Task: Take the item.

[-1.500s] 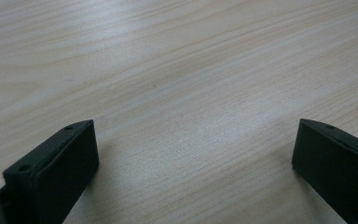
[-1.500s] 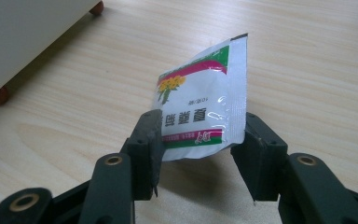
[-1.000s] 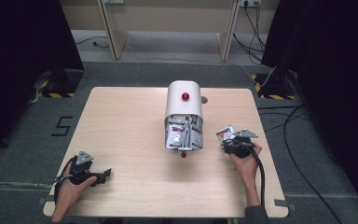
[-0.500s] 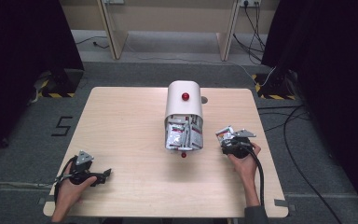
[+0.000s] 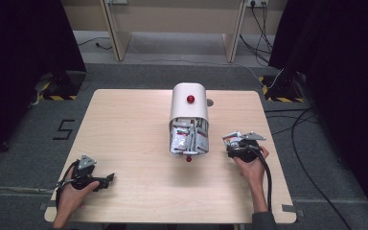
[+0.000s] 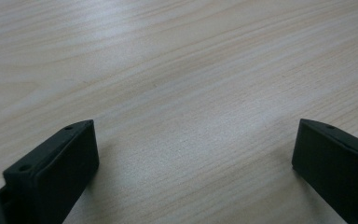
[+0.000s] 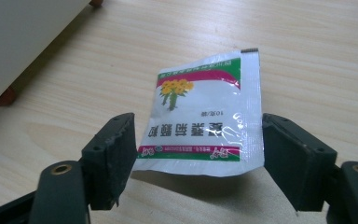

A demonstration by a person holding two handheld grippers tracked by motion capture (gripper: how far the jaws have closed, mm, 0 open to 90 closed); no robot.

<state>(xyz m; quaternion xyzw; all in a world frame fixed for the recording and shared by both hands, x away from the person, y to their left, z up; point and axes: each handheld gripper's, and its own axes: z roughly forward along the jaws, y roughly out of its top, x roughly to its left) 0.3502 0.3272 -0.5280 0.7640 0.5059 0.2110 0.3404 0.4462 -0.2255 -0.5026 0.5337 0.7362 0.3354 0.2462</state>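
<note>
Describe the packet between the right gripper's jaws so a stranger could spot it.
Right of the white round-topped box on the pale wooden table, find the right gripper. Between its jaws is a white foil sachet with yellow flowers, apart from the packets crammed in the box.

Light wood bench is seen on grey carpet. A black "5" marking is laid on the floor left of the bench. Two pale wooden legs are seen at the far wall, cables trailed near them. Black curtains are hung at both sides. Yellow-black striped tape is noted at the stand bases.
</note>
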